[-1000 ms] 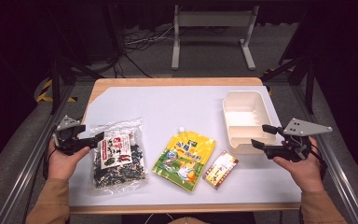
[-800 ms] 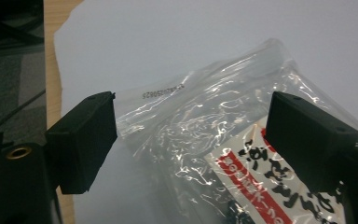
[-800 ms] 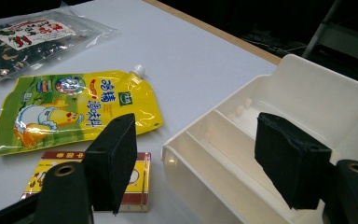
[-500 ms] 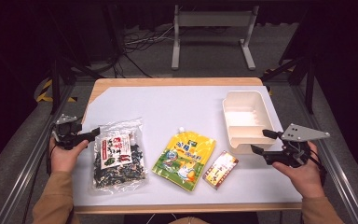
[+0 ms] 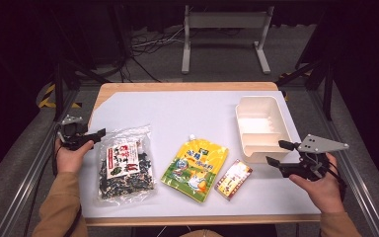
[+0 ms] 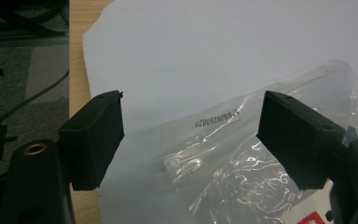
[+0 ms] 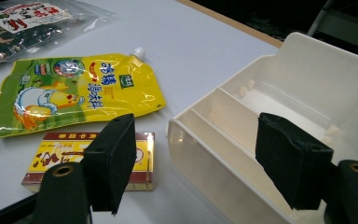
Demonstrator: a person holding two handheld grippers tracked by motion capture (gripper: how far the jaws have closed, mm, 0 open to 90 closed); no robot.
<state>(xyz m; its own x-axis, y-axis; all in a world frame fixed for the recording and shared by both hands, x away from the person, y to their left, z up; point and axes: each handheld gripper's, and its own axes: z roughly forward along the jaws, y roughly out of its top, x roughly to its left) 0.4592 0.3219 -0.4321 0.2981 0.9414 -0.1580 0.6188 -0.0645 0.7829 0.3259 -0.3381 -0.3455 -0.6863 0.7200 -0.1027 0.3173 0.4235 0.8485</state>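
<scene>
The left gripper (image 5: pixel 96 134), jaws apart and just closing slightly, is aimed at the clear bag's (image 5: pixel 125 163) corner for a grasp, while the right gripper (image 5: pixel 275 153) is held apart near the table's (image 5: pixel 187 111) right edge.

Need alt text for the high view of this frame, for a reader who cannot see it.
A person's two hands each hold an open claw at a white-topped table: the left claw at the top edge of a clear bag of dark snacks, the right claw beside a white divided bin. Between them lie a yellow spout pouch and a small red-and-yellow box.
</scene>
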